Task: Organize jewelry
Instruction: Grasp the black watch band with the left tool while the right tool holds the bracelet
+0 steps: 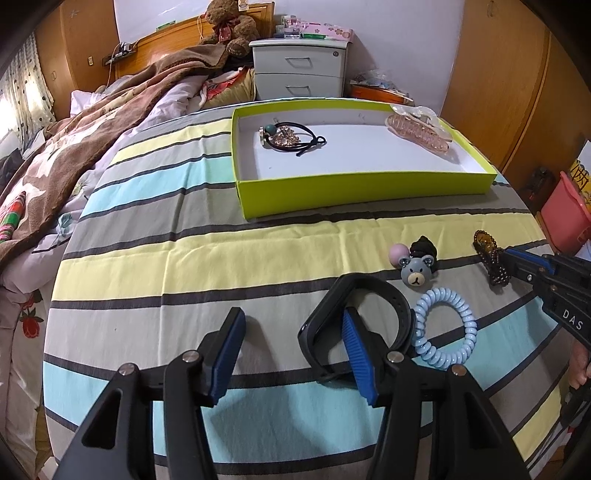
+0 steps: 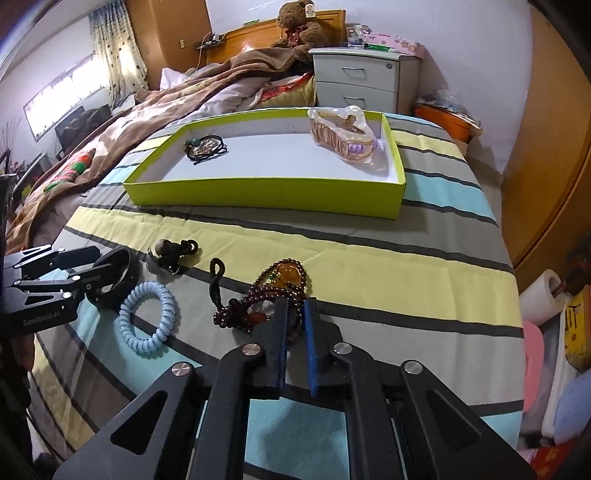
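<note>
A lime-green tray (image 1: 369, 188) (image 2: 258, 192) stands at the far side of the striped tablecloth. It holds black hair ties with ornaments (image 1: 288, 136) (image 2: 205, 146) and a pink clear hair claw (image 1: 417, 129) (image 2: 343, 136). My left gripper (image 1: 291, 317) (image 2: 98, 267) is open, its right finger inside the loop of a black band (image 1: 369, 291) (image 2: 129, 273). My right gripper (image 2: 295, 310) (image 1: 509, 254) is shut on a dark-red beaded bracelet (image 2: 266, 295) (image 1: 491, 258). Between the two lie a light-blue coil hair tie (image 1: 447, 328) (image 2: 147, 321) and a bear hair tie (image 1: 417, 273) (image 2: 173, 251).
A bed with a brown blanket (image 1: 92, 147) runs along the left. A white nightstand (image 1: 301, 70) and a teddy bear (image 1: 229, 26) stand behind the table. A pink bin (image 1: 565, 214) and a paper roll (image 2: 543, 299) sit off the table's right edge.
</note>
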Motion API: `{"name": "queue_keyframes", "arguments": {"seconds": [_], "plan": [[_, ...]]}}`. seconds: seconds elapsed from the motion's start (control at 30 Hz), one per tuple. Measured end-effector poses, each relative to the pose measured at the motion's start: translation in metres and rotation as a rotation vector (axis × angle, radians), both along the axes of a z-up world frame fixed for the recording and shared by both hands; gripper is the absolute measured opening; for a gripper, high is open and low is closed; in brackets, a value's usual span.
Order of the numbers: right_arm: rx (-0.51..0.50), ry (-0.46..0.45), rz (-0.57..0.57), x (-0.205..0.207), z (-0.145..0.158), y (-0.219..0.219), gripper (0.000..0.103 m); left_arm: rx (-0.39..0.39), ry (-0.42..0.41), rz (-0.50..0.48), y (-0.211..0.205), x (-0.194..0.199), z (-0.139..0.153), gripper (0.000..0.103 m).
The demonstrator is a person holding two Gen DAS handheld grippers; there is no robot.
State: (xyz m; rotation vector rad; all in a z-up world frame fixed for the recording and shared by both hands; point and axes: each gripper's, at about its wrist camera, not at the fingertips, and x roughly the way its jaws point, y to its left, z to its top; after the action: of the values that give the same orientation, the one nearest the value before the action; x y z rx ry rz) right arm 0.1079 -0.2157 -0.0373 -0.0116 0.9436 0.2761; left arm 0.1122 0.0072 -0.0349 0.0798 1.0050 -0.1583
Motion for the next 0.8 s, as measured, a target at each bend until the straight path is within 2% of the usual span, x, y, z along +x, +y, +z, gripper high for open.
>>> {"name": "queue_keyframes", "arguments": {"seconds": [0.07, 0.13, 0.2, 0.43, 0.8], "plan": [[0.008, -0.006, -0.005, -0.002, 0.0, -0.001, 0.005, -0.005, -0.006, 0.001, 0.001, -0.001, 0.0, 0.053], [0.021, -0.011, -0.012, -0.004, 0.0, -0.002, 0.004, -0.006, -0.012, 0.003, 0.003, -0.001, 0.001, 0.045], [0.031, -0.019, -0.018, -0.005, 0.002, -0.002, 0.004, -0.005, -0.013, -0.001, 0.003, 0.0, 0.001, 0.042], [0.052, -0.043, -0.026, -0.009, 0.007, -0.005, 0.004, -0.012, -0.019, -0.017, 0.0, 0.0, 0.002, 0.02], [0.061, -0.091, -0.027, -0.017, 0.02, -0.004, 0.003, -0.041, -0.036, -0.005, 0.004, -0.003, 0.009, 0.014]]}}
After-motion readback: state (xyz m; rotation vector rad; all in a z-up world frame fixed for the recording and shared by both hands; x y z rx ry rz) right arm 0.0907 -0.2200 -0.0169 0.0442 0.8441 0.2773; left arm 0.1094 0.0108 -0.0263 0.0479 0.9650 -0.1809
